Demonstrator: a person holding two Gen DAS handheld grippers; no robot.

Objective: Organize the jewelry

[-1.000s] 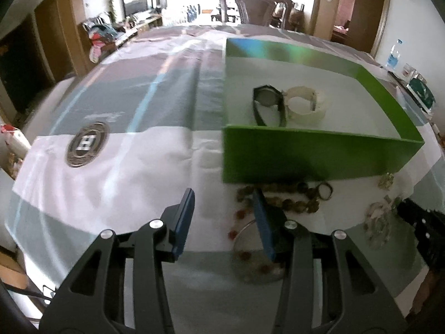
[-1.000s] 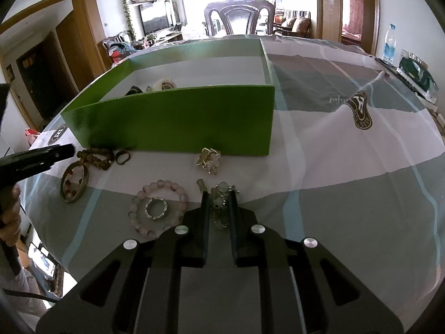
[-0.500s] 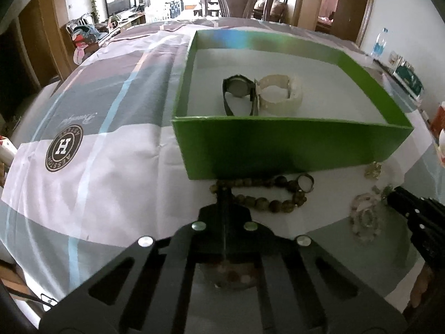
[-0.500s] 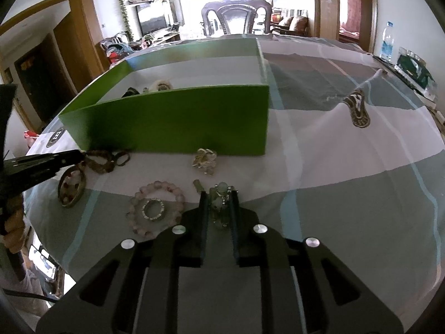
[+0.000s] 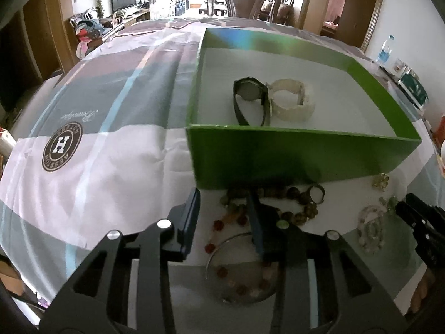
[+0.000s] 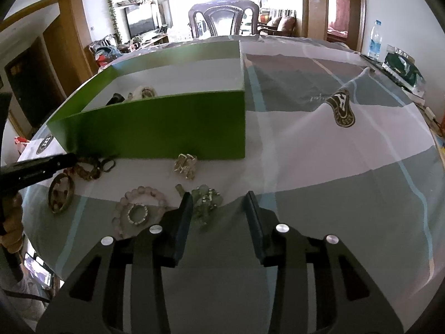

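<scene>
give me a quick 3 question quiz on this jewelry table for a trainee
1. True or false: the green box is empty.
2. Which piece lies between the fingers of the right claw? A) pink bead bracelet B) pale green jewelry cluster C) dark ring
3. Fill in: the brown bead strand lies on the cloth just in front of the box's ____ wall.

Key: 1 false, a dark watch and a white bracelet lie inside. 2 B. 3 near.
</scene>
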